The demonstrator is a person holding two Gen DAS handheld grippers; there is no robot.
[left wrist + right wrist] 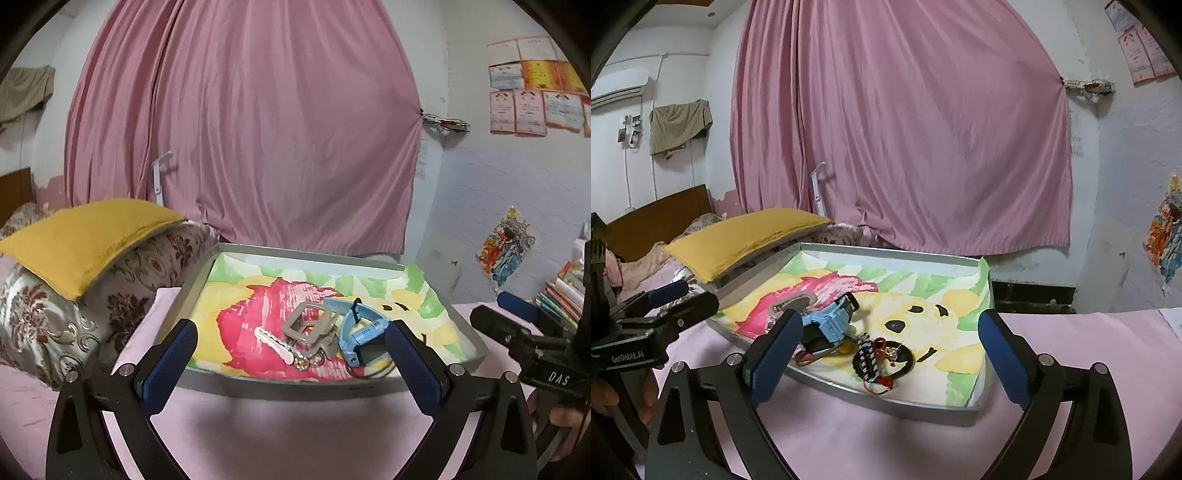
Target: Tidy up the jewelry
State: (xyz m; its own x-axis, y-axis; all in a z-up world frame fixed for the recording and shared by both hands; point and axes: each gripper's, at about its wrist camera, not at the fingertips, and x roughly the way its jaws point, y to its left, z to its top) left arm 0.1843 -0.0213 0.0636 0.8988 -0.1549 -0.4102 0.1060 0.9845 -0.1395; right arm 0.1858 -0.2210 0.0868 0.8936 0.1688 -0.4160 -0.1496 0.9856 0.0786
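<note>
Far left, in the right wrist view: mustard-yellow fabric pillow (746, 240) lying on patterned bedding, its corner just beside the shallow grey metal tray lined with a painted paper picture (886, 400). Risk of nudging the tray against it if pushed that way.

Left gripper (291, 363) spread wide and empty, blue-padded fingers (170, 365) hovering at the tray's near rim. Straight ahead, a tangled heap: white scalloped plastic hair clip (275, 345), grey square metal buckle (308, 325), light-blue plastic child's watch with a dark screen (364, 332), plus small rings or charms too blurred to name. Touching and overlapping throughout, so closing on one piece likely to drag neighbours along or spill them onto the pink sheet.

Further right, in the right wrist view: right gripper (886, 362) likewise splayed and holding nothing. Between its fingers, a black ring-shaped bangle (908, 363) with a black-and-white braided cord (867, 356) and thin red thread (882, 386) lying across it. Thread probably snag-prone; loose loops easily caught on a pad. Paper liner curled at the far right corner, apt to lift or slide under a scraping fingertip. Both tools close together, so collision possible.
</note>
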